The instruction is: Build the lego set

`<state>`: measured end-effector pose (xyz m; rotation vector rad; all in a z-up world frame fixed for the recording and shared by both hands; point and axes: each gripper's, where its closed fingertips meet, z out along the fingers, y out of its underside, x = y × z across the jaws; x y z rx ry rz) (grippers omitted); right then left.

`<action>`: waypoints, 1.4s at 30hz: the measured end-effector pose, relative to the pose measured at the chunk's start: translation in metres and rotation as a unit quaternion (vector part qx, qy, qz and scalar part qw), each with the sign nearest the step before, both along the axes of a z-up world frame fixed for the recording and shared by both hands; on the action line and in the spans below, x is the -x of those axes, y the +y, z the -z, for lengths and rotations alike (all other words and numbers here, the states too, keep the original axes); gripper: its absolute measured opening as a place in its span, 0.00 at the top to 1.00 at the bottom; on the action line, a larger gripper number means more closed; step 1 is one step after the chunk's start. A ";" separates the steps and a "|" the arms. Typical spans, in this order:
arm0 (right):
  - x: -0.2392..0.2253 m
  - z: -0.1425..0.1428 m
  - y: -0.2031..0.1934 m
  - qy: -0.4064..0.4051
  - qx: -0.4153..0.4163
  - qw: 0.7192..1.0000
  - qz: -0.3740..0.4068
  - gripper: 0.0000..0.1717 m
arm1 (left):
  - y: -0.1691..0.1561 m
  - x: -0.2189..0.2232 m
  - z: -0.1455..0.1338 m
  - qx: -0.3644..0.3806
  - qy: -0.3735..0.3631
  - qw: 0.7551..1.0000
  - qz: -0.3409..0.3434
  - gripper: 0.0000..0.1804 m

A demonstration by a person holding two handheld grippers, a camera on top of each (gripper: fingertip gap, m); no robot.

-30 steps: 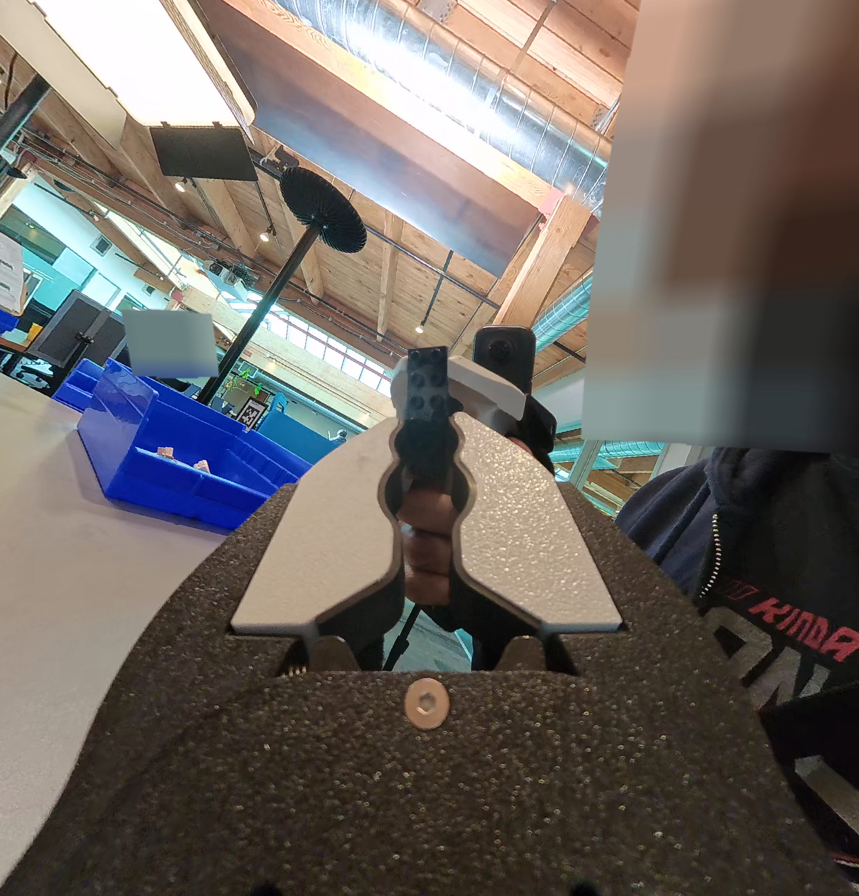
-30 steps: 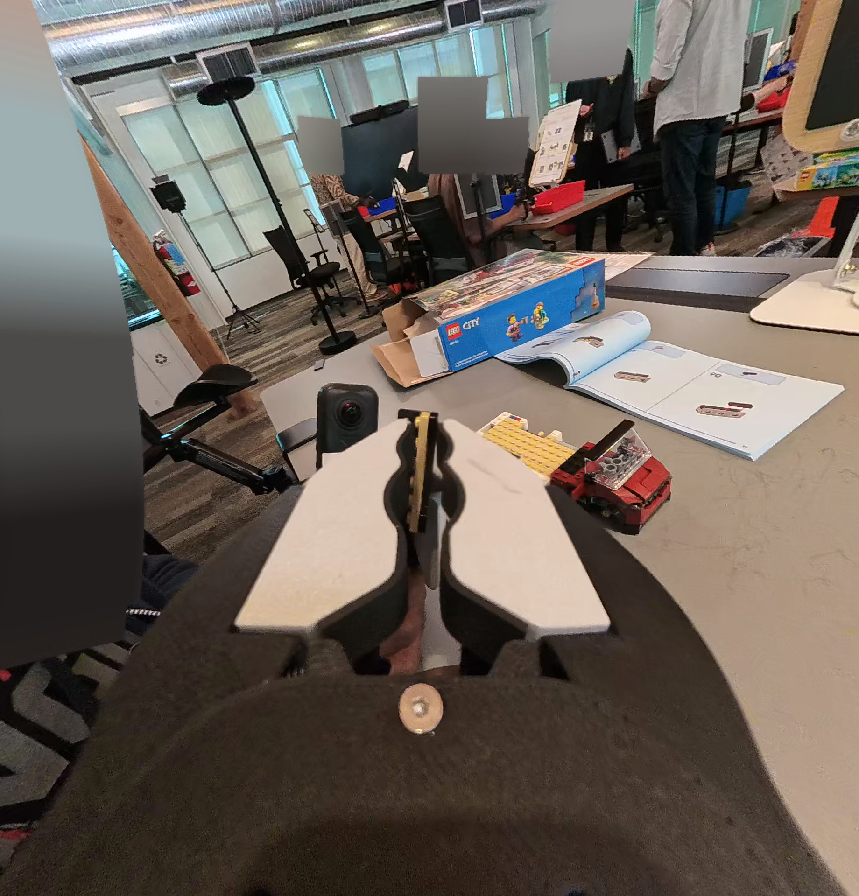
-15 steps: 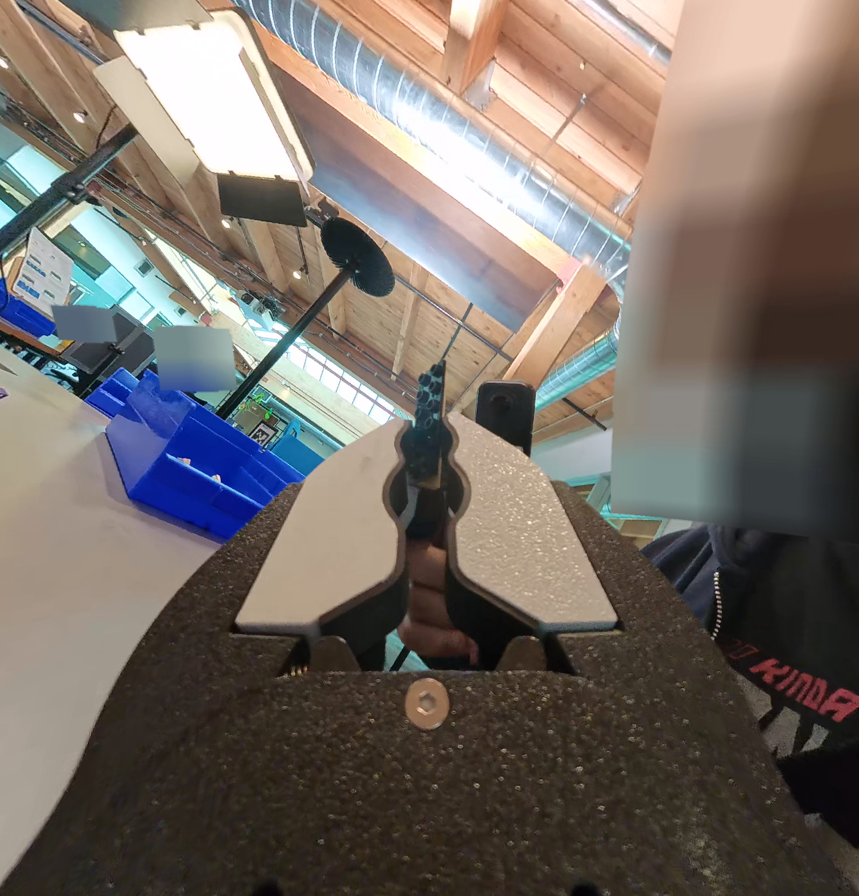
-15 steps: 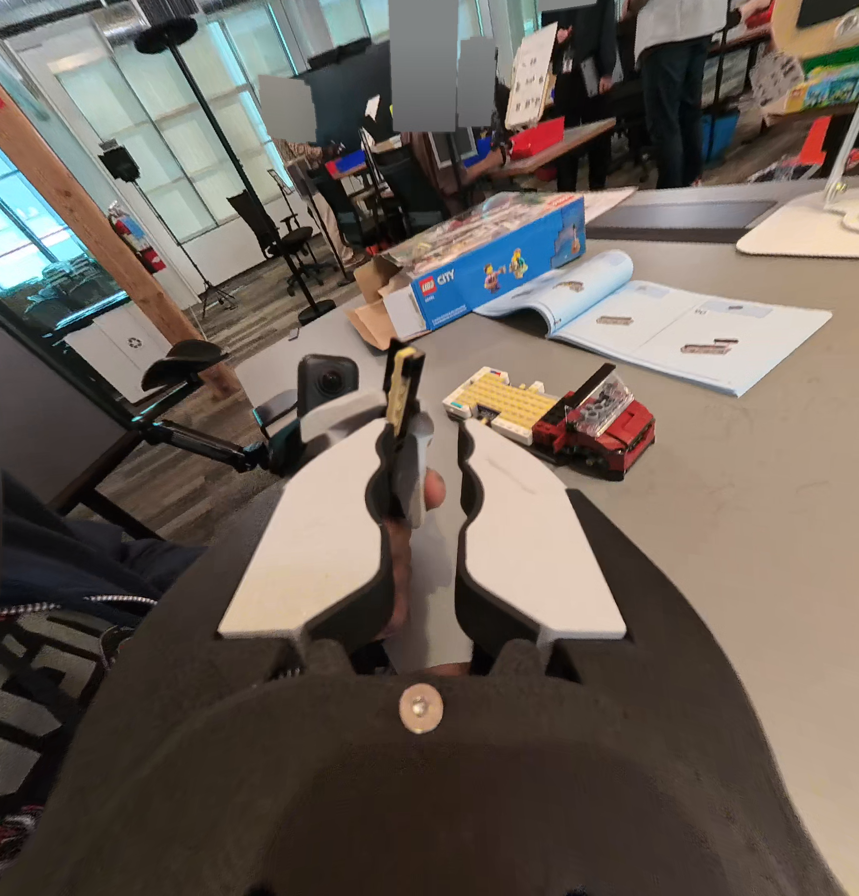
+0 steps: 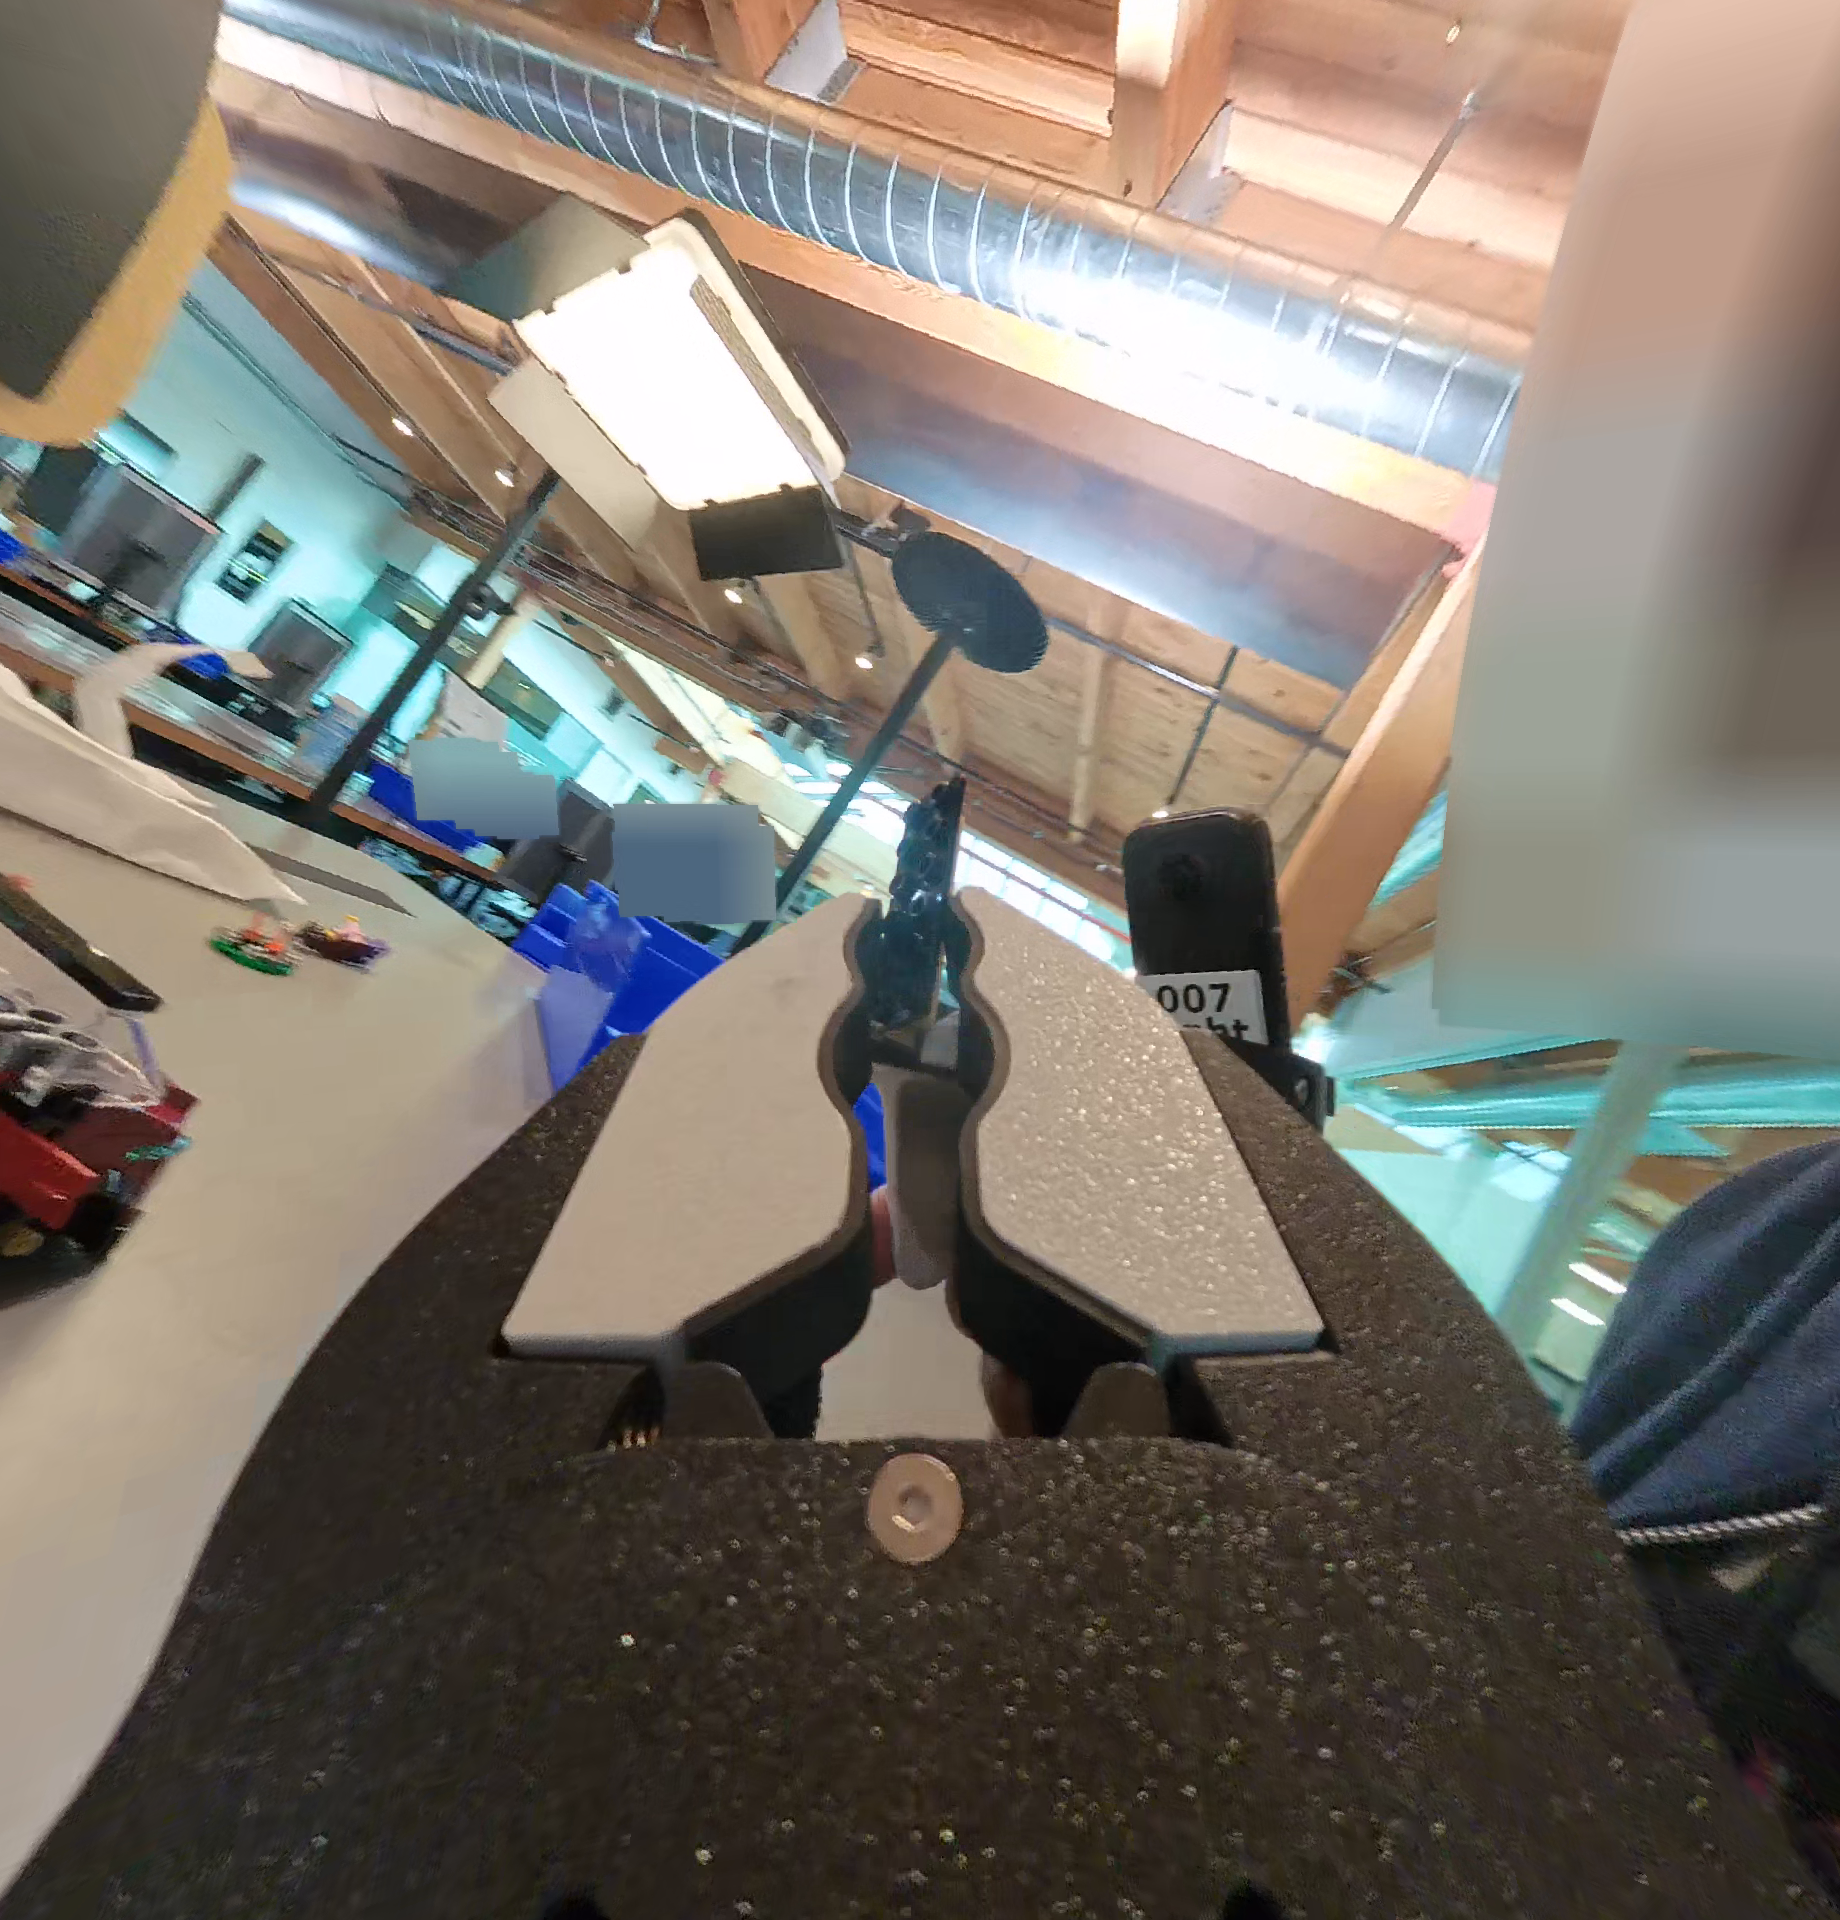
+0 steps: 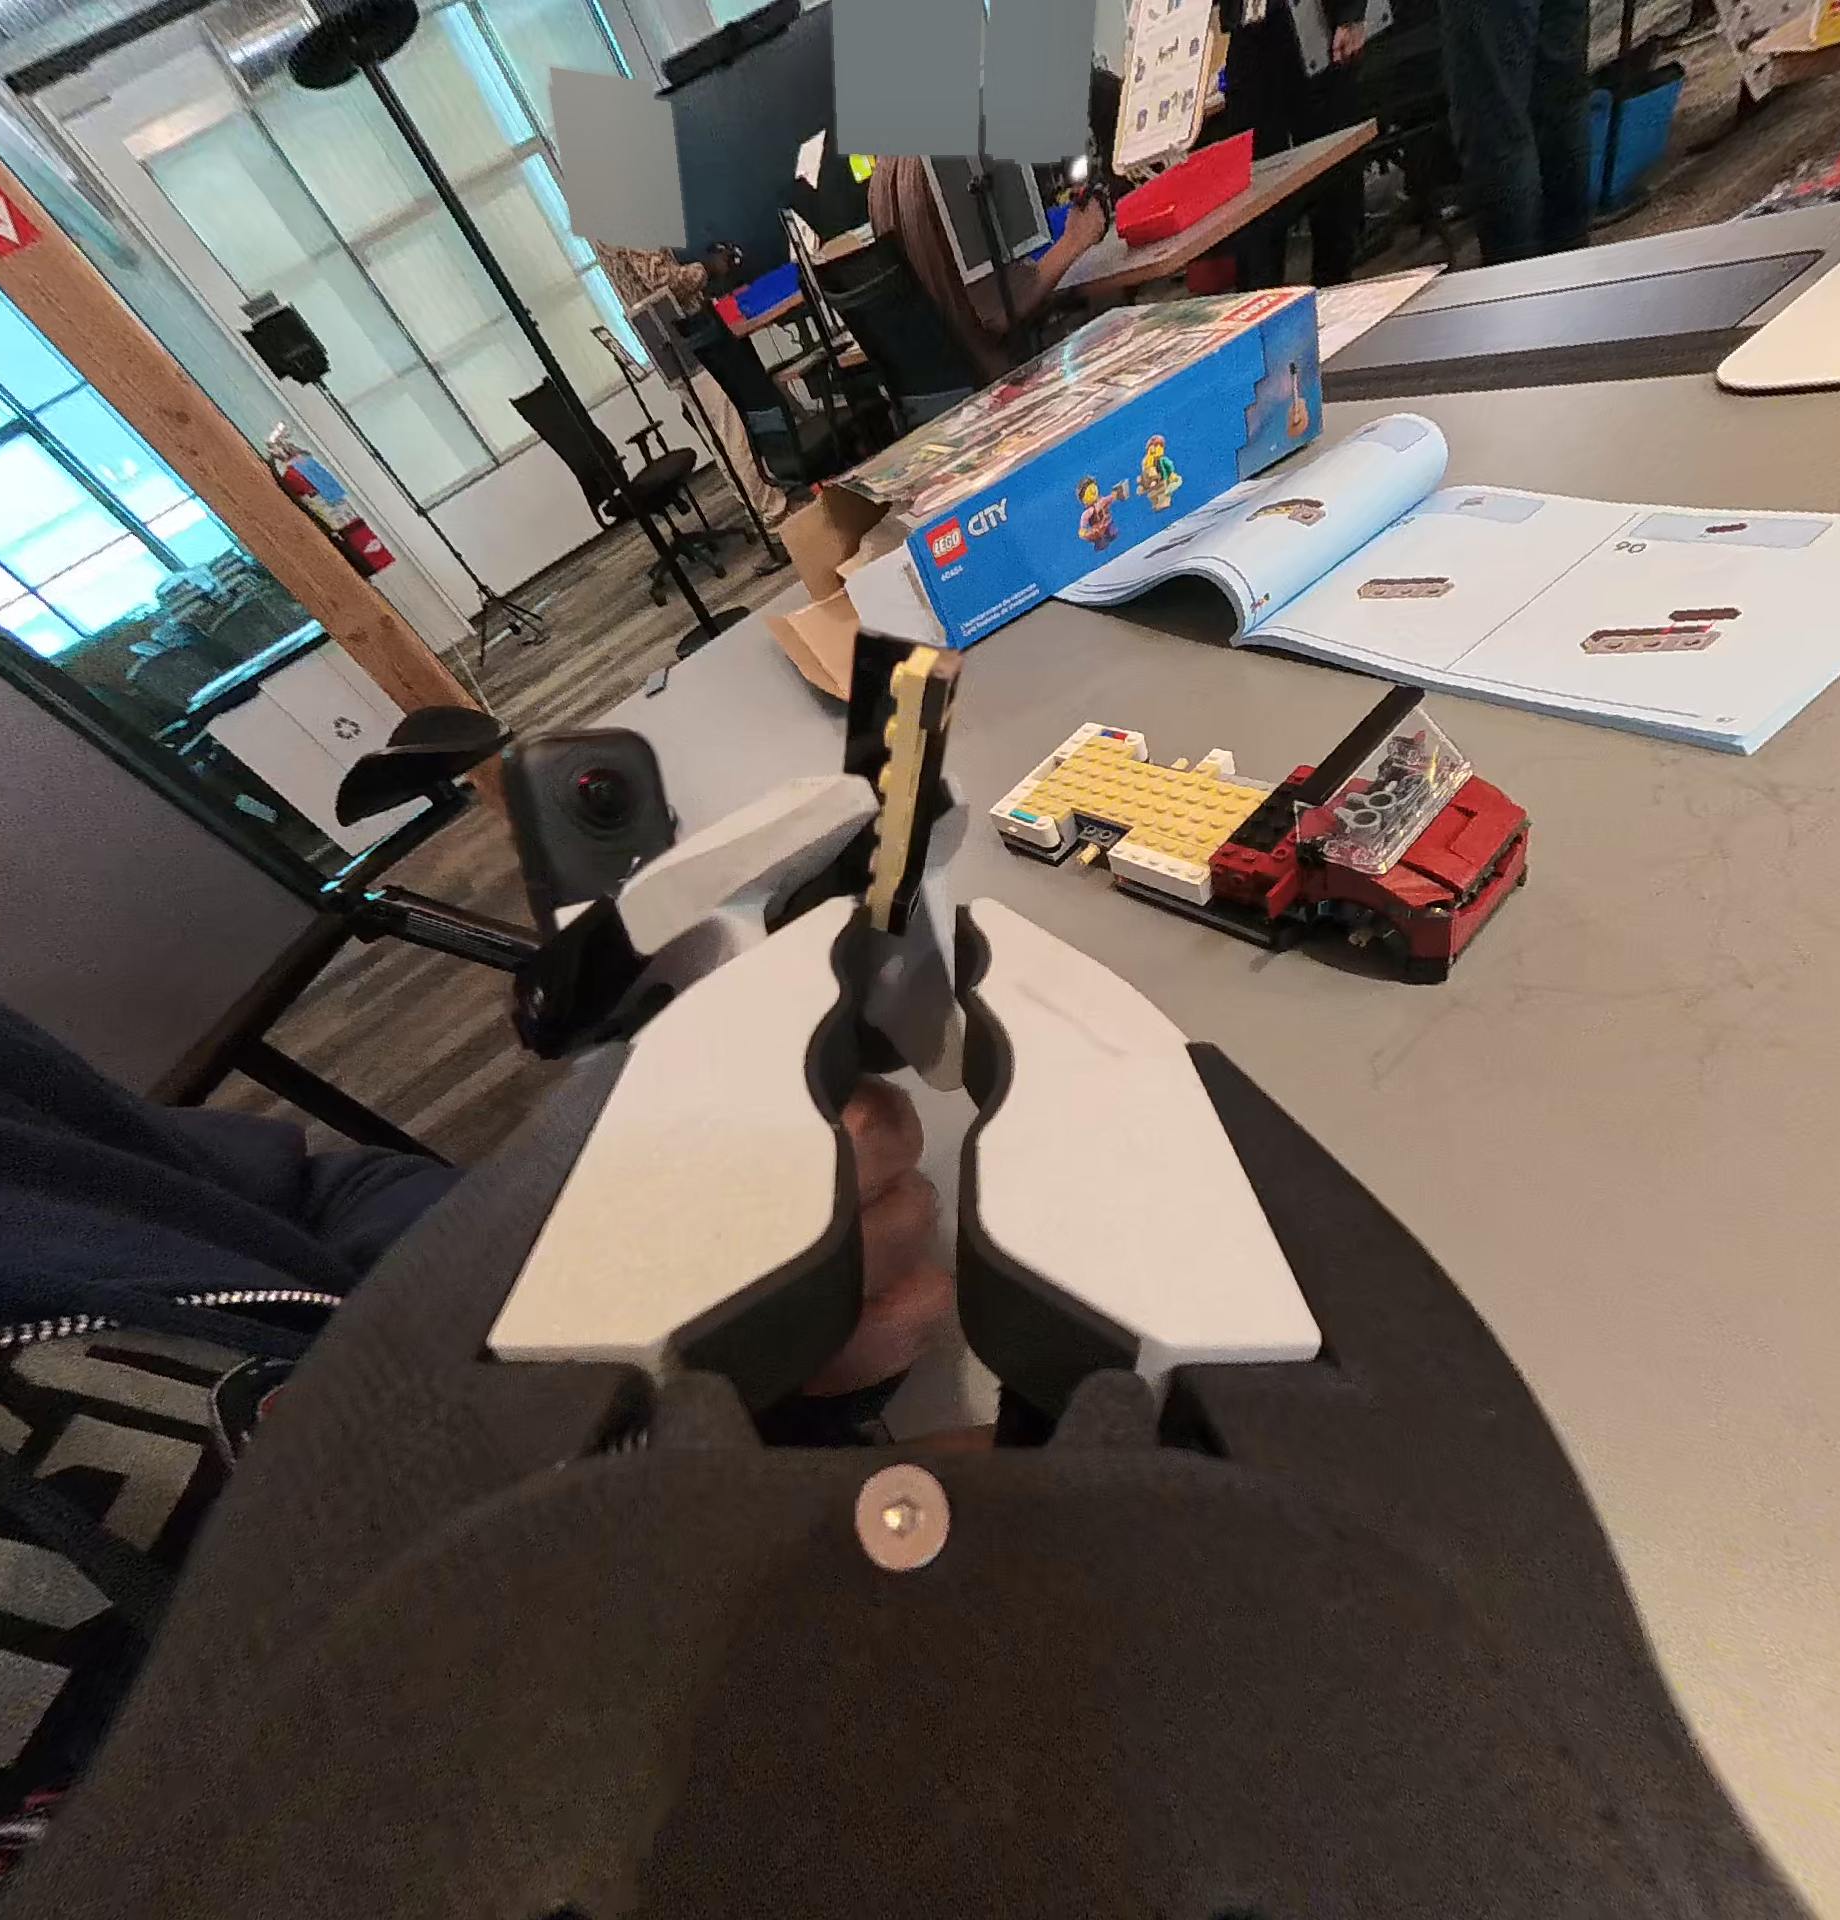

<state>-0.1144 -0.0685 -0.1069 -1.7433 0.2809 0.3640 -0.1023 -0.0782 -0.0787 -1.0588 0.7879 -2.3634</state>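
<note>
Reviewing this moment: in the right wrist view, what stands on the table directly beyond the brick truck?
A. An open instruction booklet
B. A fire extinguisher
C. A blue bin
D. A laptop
A: the open booklet lies flat on the grey table just behind the red and yellow truck, with a blue box to its left.
</note>
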 end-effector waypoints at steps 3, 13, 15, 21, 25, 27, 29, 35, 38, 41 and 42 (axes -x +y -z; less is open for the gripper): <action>-0.001 0.000 0.000 0.007 -0.008 1.000 0.001 0.92 | 0.002 0.000 0.000 -0.019 0.003 0.999 -0.027 0.94; 0.003 -0.006 0.005 0.031 -0.030 0.999 -0.004 0.91 | 0.010 -0.001 0.002 -0.023 0.010 0.997 -0.074 0.94; 0.002 -0.008 0.006 0.029 -0.032 0.999 0.000 0.91 | 0.012 -0.001 0.001 -0.016 0.007 0.997 -0.073 0.94; 0.006 -0.004 0.012 0.042 -0.024 0.999 -0.005 0.94 | 0.012 0.001 0.000 -0.012 -0.003 0.997 -0.071 0.94; 0.005 -0.003 0.012 0.035 -0.025 0.999 0.001 0.96 | 0.013 0.002 0.000 -0.005 -0.004 0.997 -0.072 0.94; 0.002 -0.003 0.010 0.034 -0.024 0.999 0.006 0.96 | 0.014 0.001 0.000 -0.002 -0.001 0.998 -0.068 0.92; -0.005 -0.003 0.008 0.029 -0.020 0.999 0.013 0.96 | 0.013 0.001 0.001 -0.006 0.002 0.998 -0.063 0.90; -0.018 -0.002 0.004 0.028 -0.015 0.999 0.012 0.96 | 0.019 -0.005 0.004 -0.049 0.037 0.996 -0.070 0.84; -0.025 0.001 0.005 0.019 -0.003 1.000 0.010 0.96 | 0.033 -0.008 0.005 -0.094 0.060 0.990 -0.085 0.84; -0.035 0.004 0.009 0.004 0.012 1.000 0.003 0.96 | 0.052 -0.011 0.004 -0.163 0.084 0.978 -0.100 0.83; -0.039 0.005 0.011 -0.003 0.019 1.000 -0.001 0.96 | 0.058 -0.012 0.004 -0.190 0.093 0.972 -0.104 0.83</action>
